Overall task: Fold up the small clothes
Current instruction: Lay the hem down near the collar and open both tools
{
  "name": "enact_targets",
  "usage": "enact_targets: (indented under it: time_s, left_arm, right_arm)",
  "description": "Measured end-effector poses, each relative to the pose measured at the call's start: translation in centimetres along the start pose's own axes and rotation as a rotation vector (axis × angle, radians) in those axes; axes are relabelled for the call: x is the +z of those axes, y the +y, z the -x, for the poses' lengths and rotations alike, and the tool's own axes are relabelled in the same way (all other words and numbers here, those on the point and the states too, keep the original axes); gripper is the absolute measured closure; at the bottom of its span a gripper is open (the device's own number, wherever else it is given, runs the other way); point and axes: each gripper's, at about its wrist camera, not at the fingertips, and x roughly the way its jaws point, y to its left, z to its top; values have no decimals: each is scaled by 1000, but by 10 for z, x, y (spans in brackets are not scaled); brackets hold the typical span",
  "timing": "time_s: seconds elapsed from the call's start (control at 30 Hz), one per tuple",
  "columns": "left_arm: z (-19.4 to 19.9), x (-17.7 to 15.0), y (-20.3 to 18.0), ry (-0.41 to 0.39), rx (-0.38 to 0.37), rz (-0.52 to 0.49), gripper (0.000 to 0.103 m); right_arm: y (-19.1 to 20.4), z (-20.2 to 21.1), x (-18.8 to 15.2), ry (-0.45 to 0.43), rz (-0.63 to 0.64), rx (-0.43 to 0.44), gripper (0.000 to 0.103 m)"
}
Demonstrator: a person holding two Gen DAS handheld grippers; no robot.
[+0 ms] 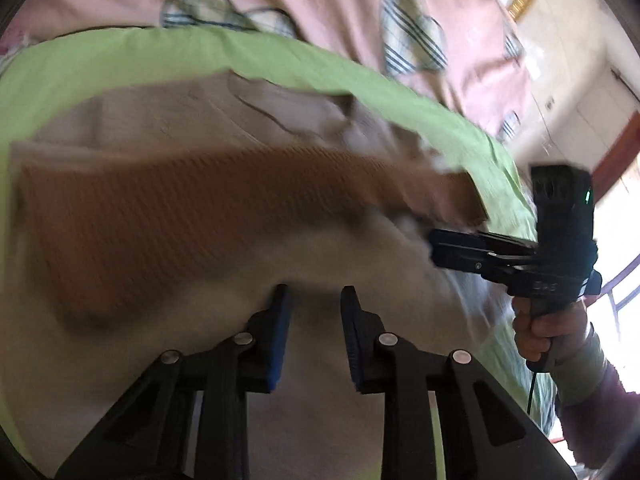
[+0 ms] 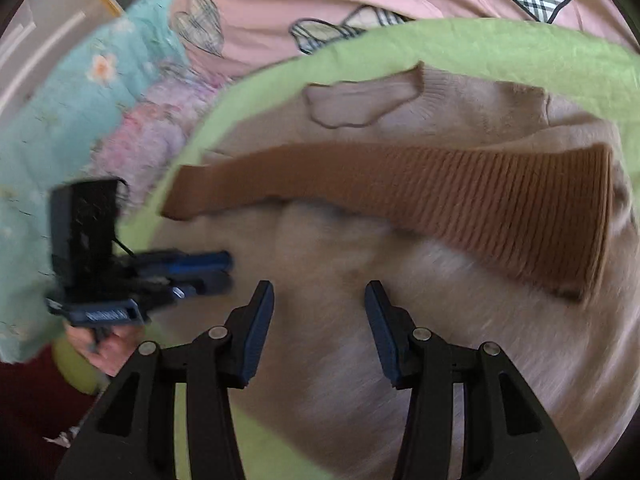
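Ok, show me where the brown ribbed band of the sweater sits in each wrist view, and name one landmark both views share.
Left wrist view: the brown ribbed band runs across the middle, left to right, above the left gripper, blurred.
Right wrist view: the band crosses the centre and widens toward the right, above the right gripper.
Shared landmark: the green cloth under the beige sweater.
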Motion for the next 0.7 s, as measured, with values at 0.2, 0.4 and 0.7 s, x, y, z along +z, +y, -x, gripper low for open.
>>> enact_targets:
  time_s: [0.2, 0.4, 0.7]
  left_arm:
    - [18, 35, 75, -126, 149, 189, 77]
    - [41, 39, 120, -254, 134, 401, 77]
    - [73, -28, 86, -265, 97, 396, 74]
  right_arm:
    - [-65, 18, 31, -135, -150, -259, 56]
    - [-98, 48, 38, -279, -299, -250, 56]
    - [-72, 71, -8, -271, -295, -207, 55]
